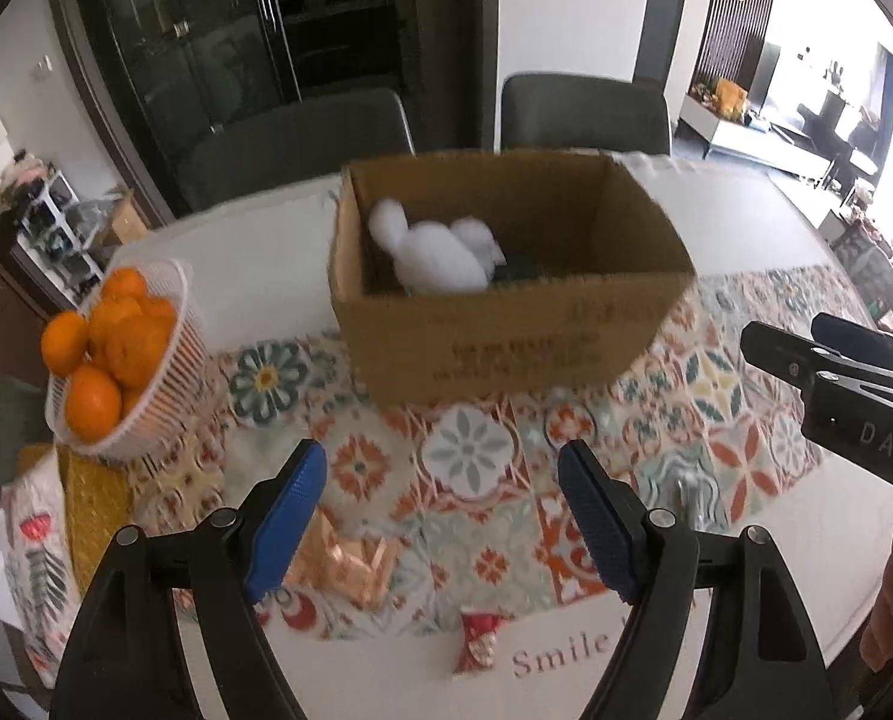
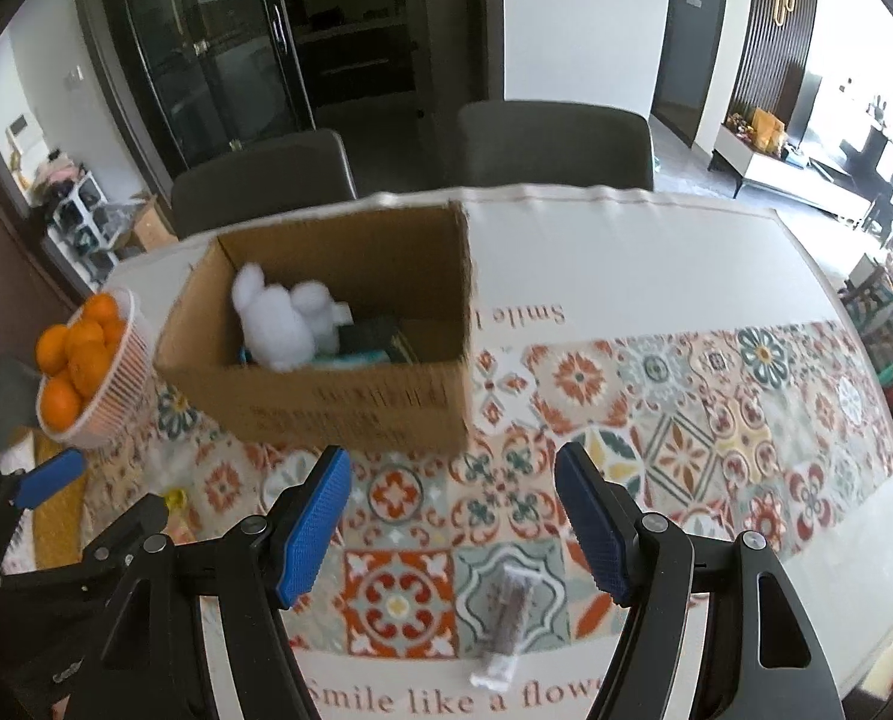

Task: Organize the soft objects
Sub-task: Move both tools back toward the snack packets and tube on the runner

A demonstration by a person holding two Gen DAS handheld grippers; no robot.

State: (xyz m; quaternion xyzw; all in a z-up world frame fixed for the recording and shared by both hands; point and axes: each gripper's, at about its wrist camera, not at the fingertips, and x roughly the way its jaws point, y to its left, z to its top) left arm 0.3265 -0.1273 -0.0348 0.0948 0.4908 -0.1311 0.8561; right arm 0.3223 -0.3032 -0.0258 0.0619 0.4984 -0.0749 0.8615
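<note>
White plush (image 1: 440, 255) in cardboard box (image 1: 506, 342) on tabletop (image 2: 626, 276)
Left hand-held gripper (image 1: 443, 516) and right hand-held gripper (image 2: 452, 516) both wide, empty

A cardboard box (image 1: 506, 312) stands open on the table (image 1: 254, 252), its near part on the patterned runner (image 1: 476, 510) that crosses the table before it; inside the box, against its left wall, lies a plush toy (image 1: 440, 258), with further items to the toy's right on the box floor; left of the box, apart from it, a basket (image 1: 146, 408) holds oranges (image 1: 116, 342); before the box, on the runner, lie a foil wrapper (image 1: 350, 564) and, nearer, a small packet (image 1: 476, 639); before the box to its right lies a sachet (image 2: 506, 618); behind the box, beyond the table edge, stand two chairs (image 1: 584, 114) side by side.
</note>
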